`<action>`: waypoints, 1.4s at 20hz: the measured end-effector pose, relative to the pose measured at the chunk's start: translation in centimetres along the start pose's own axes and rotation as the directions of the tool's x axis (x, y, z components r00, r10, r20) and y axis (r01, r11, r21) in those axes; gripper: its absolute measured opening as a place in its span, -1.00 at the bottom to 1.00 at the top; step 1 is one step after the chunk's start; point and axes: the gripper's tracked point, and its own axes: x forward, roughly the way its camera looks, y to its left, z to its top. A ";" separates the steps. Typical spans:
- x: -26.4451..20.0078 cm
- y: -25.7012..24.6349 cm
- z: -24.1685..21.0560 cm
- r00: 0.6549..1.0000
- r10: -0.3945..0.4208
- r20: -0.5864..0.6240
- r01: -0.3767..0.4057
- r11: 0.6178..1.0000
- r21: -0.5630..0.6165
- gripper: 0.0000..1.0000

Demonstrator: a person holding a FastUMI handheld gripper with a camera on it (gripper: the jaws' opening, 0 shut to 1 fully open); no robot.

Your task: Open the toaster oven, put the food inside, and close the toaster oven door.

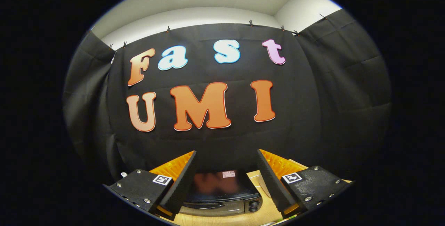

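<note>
A black toaster oven (222, 193) stands on a wooden table (257, 215), low in the gripper view, seen from above between my two fingers. Its glossy top carries a small label, and its door with a bar handle (205, 206) looks closed; two knobs (255, 206) sit at its right front. My gripper (227, 158) is held high above and in front of the oven, open wide with nothing between its fingers. The food cannot be made out from here.
Black cloth walls close the booth behind and on both sides of the oven. A pale round-edged thing (265, 187) lies on the table right of the oven, mostly hidden by my right finger. A small white knob-like thing (123, 174) shows beside my left finger.
</note>
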 end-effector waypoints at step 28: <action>1.3 6.6 -20.0 0.935 0.091 -0.343 -0.127 0.988 -0.085 0.99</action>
